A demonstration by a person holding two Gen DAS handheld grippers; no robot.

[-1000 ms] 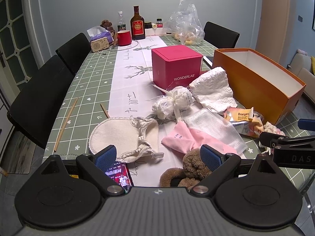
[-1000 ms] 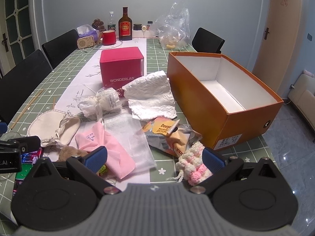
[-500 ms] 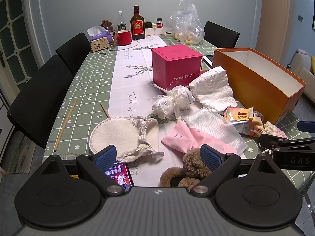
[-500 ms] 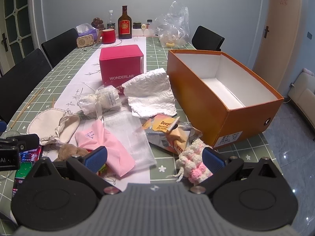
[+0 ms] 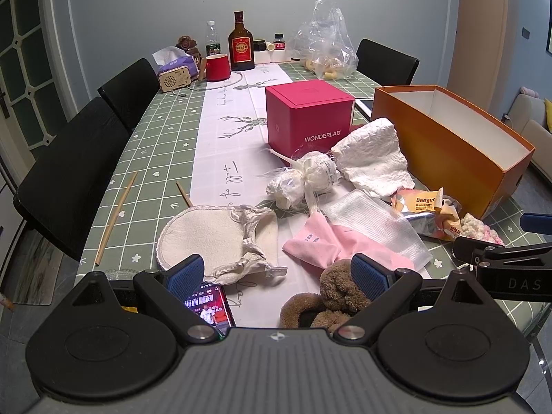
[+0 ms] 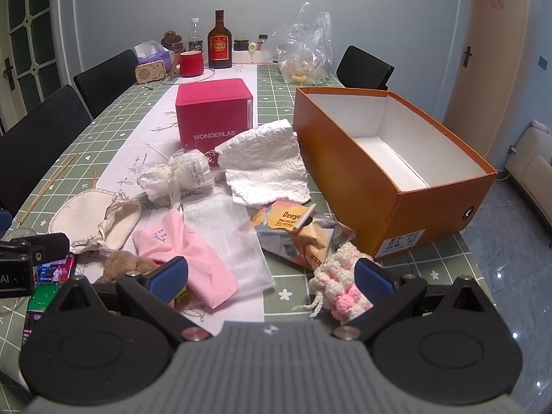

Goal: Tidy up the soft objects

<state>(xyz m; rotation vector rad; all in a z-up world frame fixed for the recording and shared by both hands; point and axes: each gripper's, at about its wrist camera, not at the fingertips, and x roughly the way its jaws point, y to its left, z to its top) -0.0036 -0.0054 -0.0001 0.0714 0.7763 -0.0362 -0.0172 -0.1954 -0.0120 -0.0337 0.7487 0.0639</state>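
Soft things lie in a heap on the table: a cream cloth pouch [image 5: 214, 238], a pink cloth [image 5: 321, 245], a brown plush toy [image 5: 331, 296], a white mesh cloth [image 5: 372, 220], a crumpled white cloth [image 5: 372, 155], a tied white bundle [image 5: 307, 179] and a pink-and-white knit piece [image 6: 341, 286]. An open empty orange box [image 6: 396, 169] stands to the right. My left gripper [image 5: 276, 272] is open and empty above the plush toy. My right gripper [image 6: 270, 272] is open and empty, its right finger beside the knit piece.
A pink WONDERLAB box [image 5: 307, 120] stands behind the heap. A snack packet [image 6: 300, 231] lies by the orange box. A phone [image 5: 210, 307] lies near the front edge. Chopsticks [image 5: 114, 217], a bottle [image 5: 240, 45], a red mug [image 5: 217, 67] and a plastic bag [image 5: 327, 51] are farther off.
My right gripper has moved slightly forward and down toward the knit piece. My left gripper has hardly moved. Both stay open.
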